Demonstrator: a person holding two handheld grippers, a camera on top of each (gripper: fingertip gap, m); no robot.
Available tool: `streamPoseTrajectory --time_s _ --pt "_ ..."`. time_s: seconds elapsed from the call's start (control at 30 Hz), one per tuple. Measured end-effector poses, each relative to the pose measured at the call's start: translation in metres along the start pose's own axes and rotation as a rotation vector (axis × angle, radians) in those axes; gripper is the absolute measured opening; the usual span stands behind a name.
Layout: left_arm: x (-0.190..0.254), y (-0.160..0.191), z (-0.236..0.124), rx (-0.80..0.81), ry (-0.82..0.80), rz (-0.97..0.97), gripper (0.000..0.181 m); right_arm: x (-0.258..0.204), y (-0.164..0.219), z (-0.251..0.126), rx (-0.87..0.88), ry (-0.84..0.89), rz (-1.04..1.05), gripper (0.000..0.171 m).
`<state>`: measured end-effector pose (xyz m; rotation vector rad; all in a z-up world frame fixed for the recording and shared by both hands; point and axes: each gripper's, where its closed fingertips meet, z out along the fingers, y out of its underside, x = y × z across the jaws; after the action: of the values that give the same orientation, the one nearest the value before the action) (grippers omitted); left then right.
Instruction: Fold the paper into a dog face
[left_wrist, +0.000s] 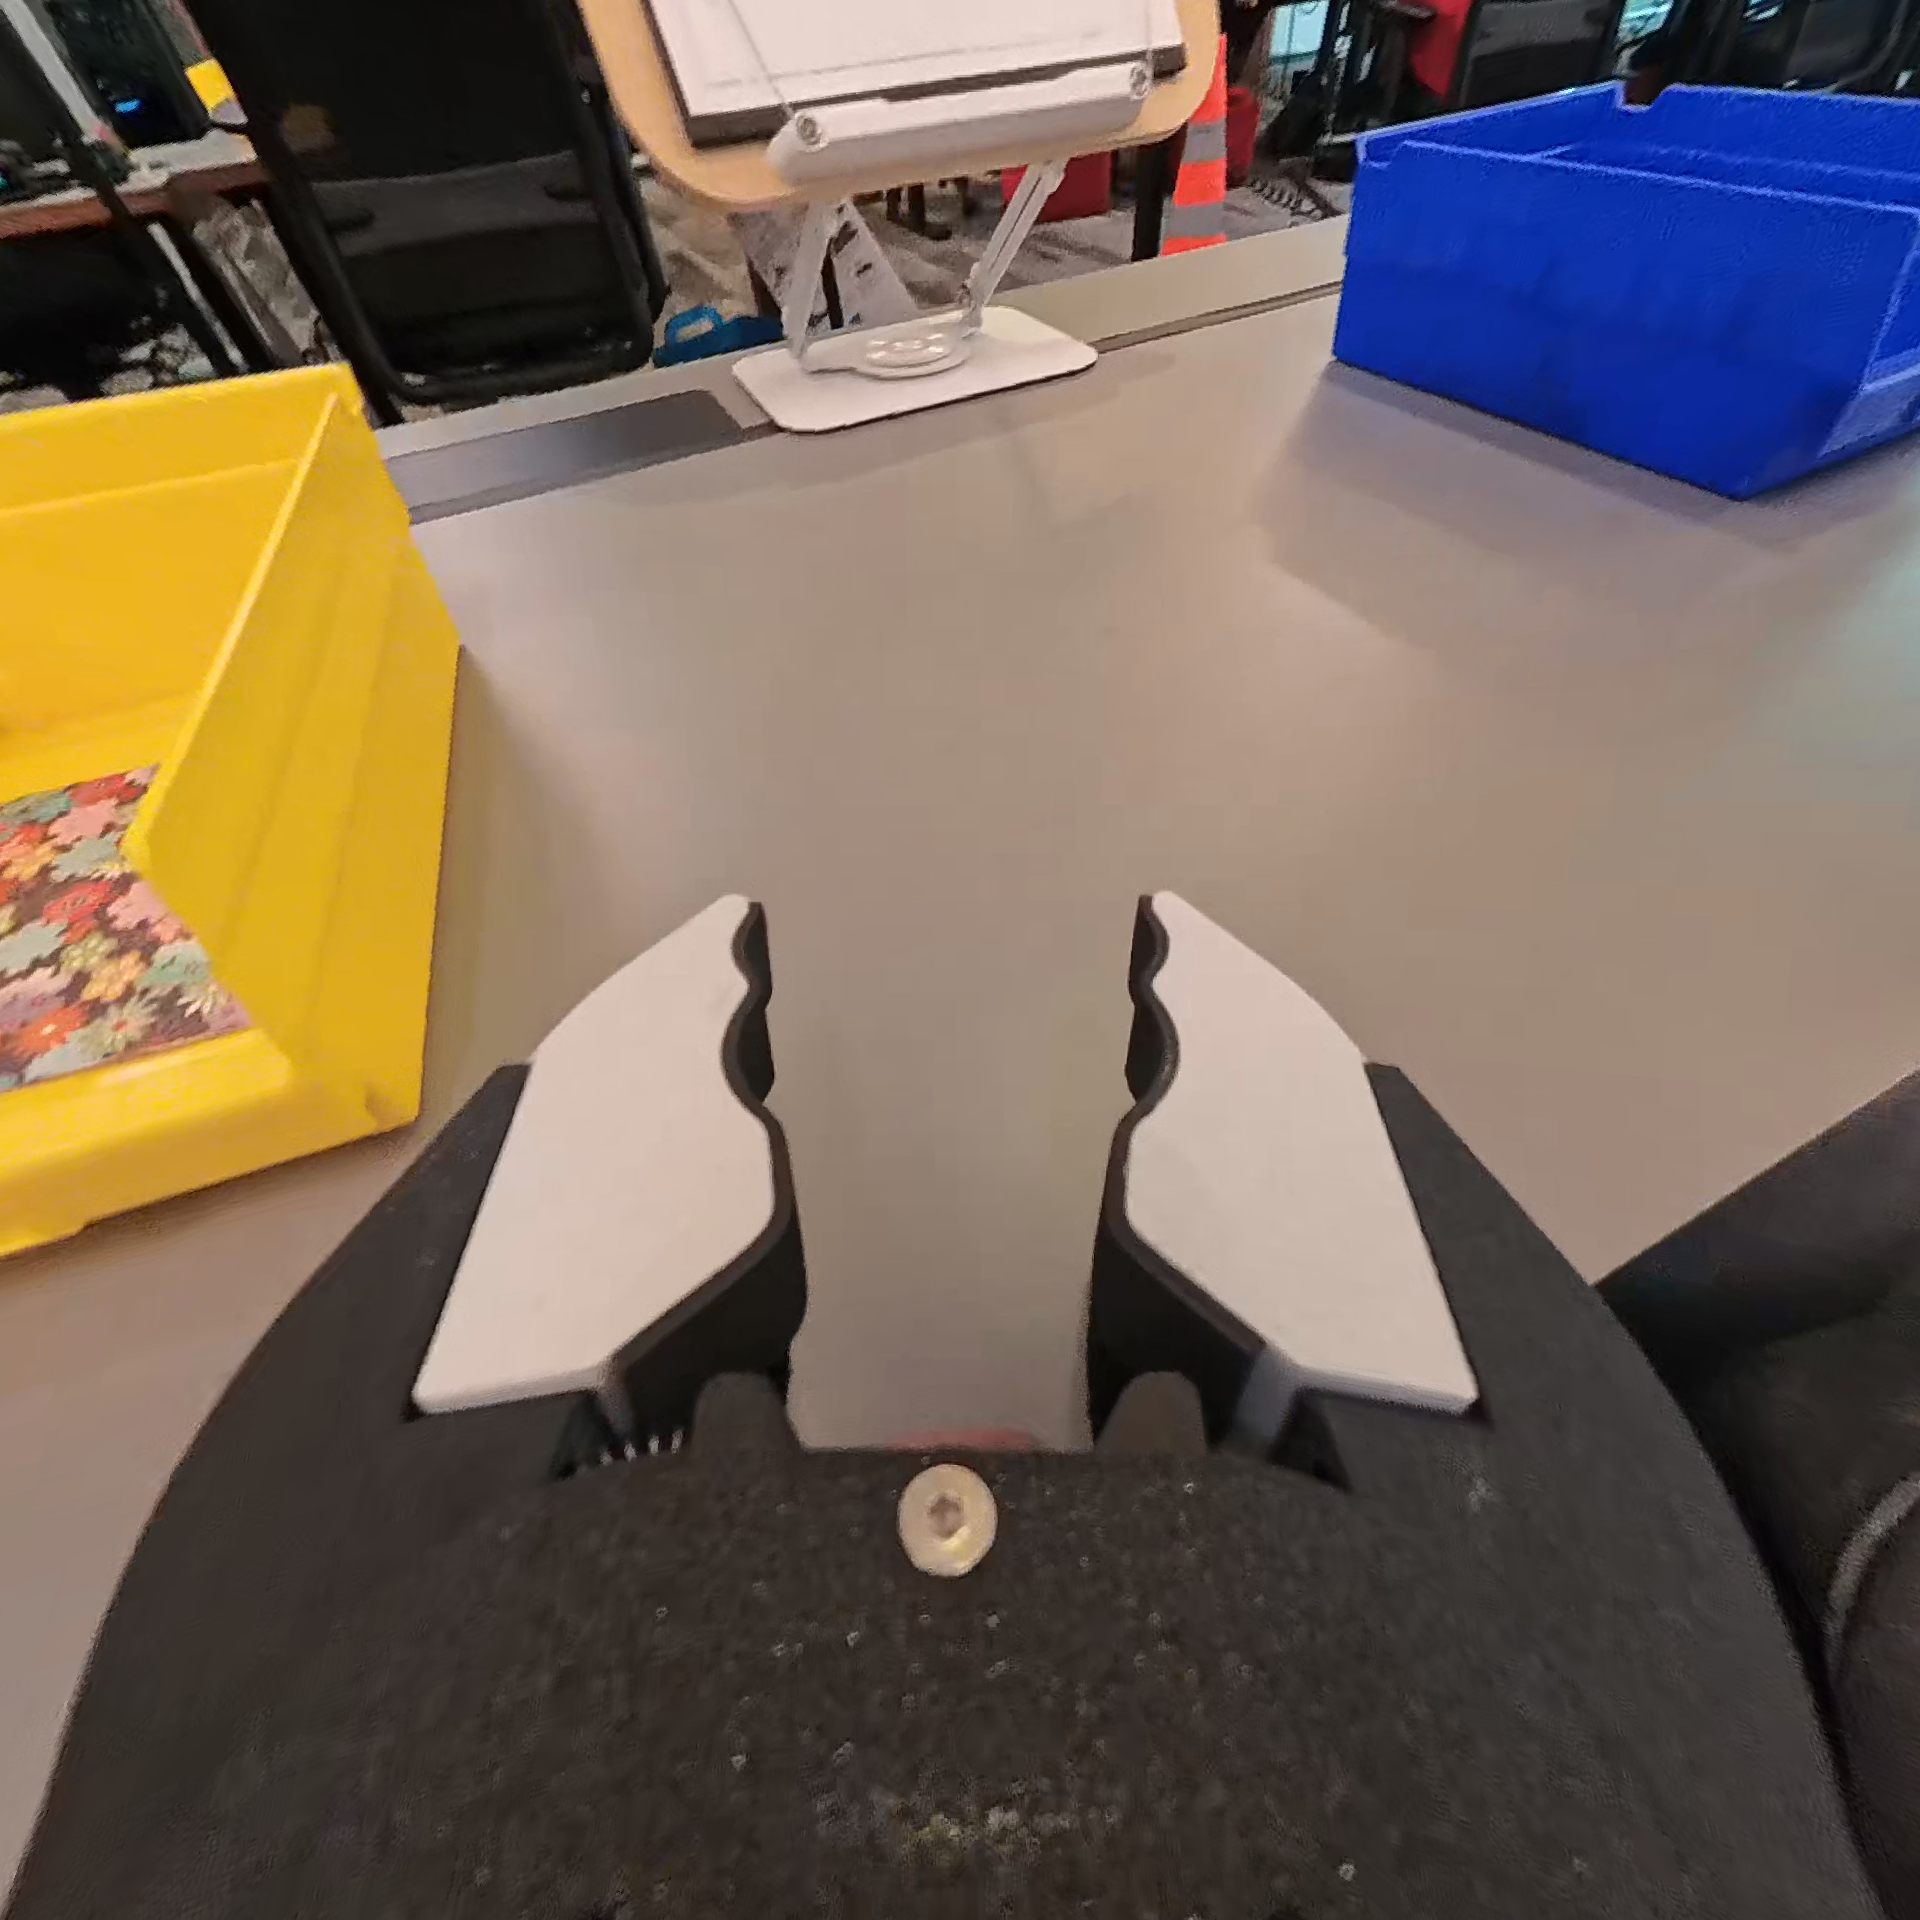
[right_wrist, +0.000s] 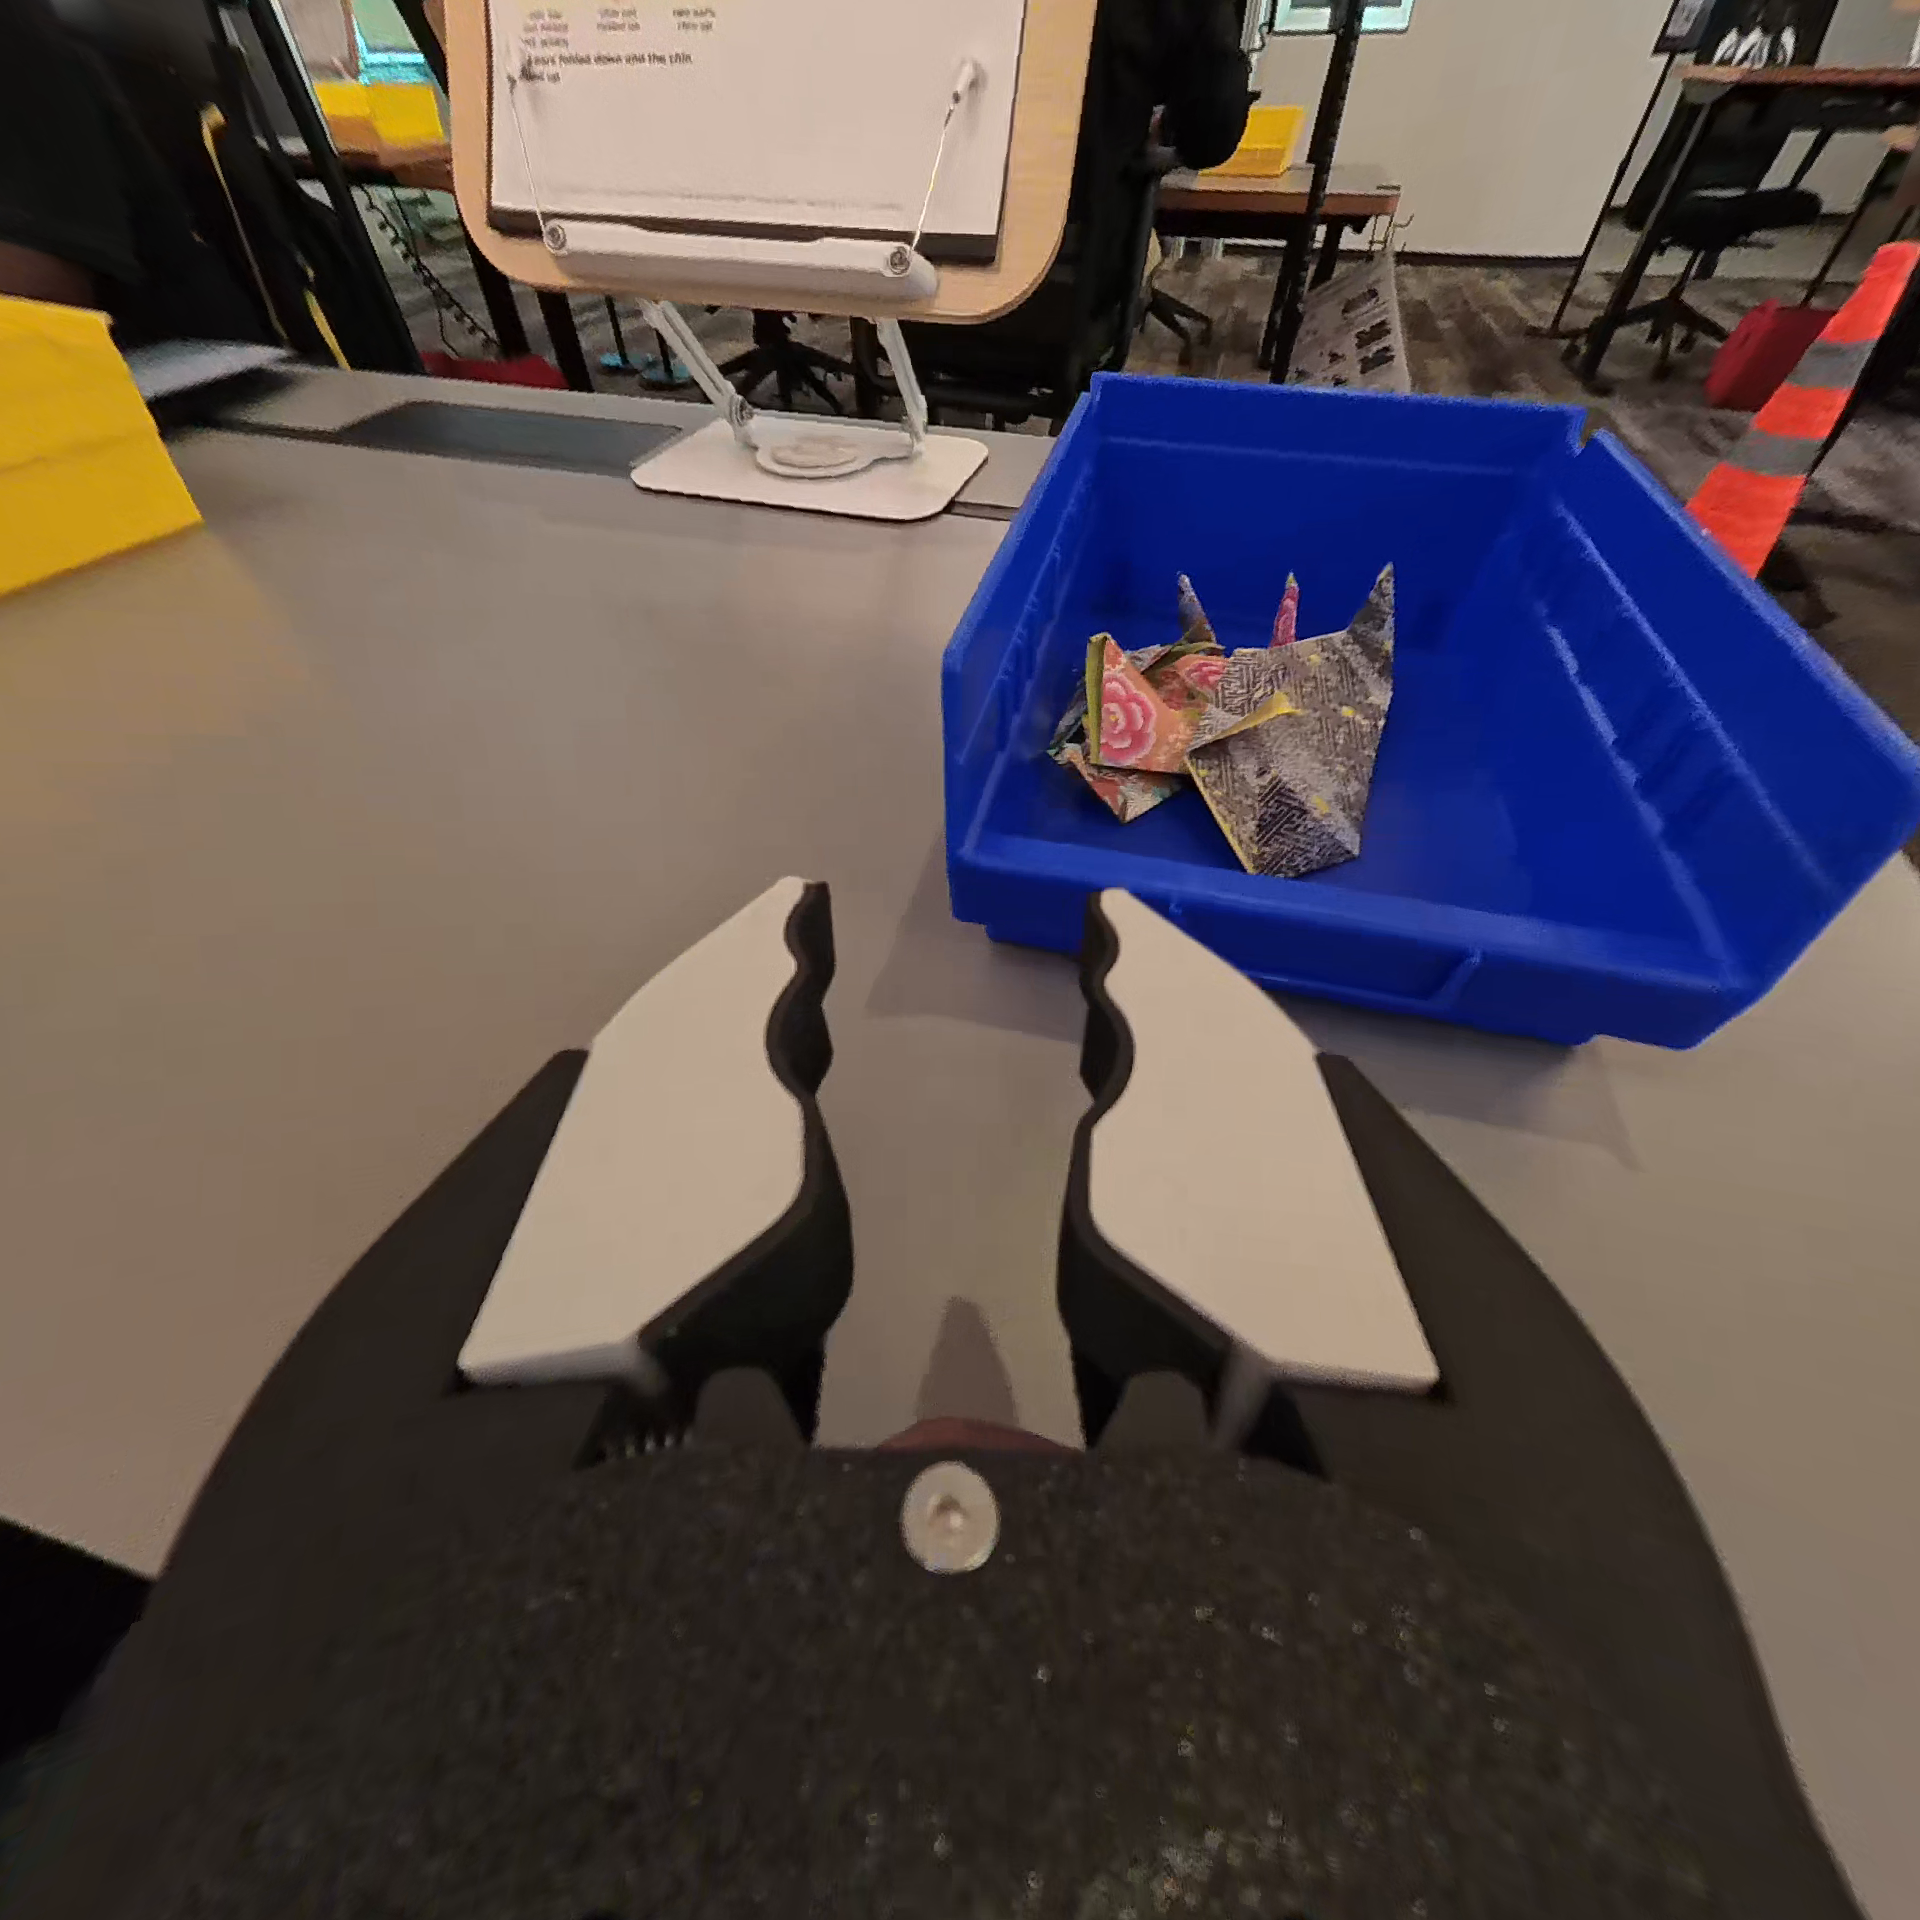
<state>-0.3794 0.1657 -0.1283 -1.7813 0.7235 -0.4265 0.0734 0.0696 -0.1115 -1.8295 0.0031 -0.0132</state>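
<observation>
Both hand-held grippers, left (left_wrist: 951, 914) and right (right_wrist: 956, 899), gape empty over the grey desk (left_wrist: 1039, 675); thin, floppy floral-patterned paper (left_wrist: 94, 925), lying in the yellow plastic bin (left_wrist: 281, 790) at nine o'clock, looks easiest pinched by a corner.

left hand-held gripper (left_wrist: 951, 914) agape over table (left_wrist: 1039, 675), floral paper (left_wrist: 94, 925) in yellow bin (left_wrist: 281, 790).

You're in a shared office-style workroom: grey table (right_wrist: 520, 727), plastic parts bins (right_wrist: 1558, 644), instruction stand (right_wrist: 748, 156), swivel chairs (right_wrist: 1714, 229), neighbouring desks (right_wrist: 1278, 192).
</observation>
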Motion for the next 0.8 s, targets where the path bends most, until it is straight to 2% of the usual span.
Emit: streamPoseTrajectory --time_s 0.1,0.23,0.8 --pt "0.001 0.001 -0.006 -0.002 0.0 -0.041 0.069 0.005 0.008 0.009 -0.054 -0.006 -0.027 0.044" --pt "0.004 0.007 -0.013 -0.029 0.019 -0.099 0.068 0.004 0.002 0.015 -0.034 -0.03 0.029 0.04" --pt "-0.004 0.005 -0.017 -0.009 0.043 -0.117 0.067 -0.02 0.005 0.034 -0.069 -0.107 -0.022 0.037"
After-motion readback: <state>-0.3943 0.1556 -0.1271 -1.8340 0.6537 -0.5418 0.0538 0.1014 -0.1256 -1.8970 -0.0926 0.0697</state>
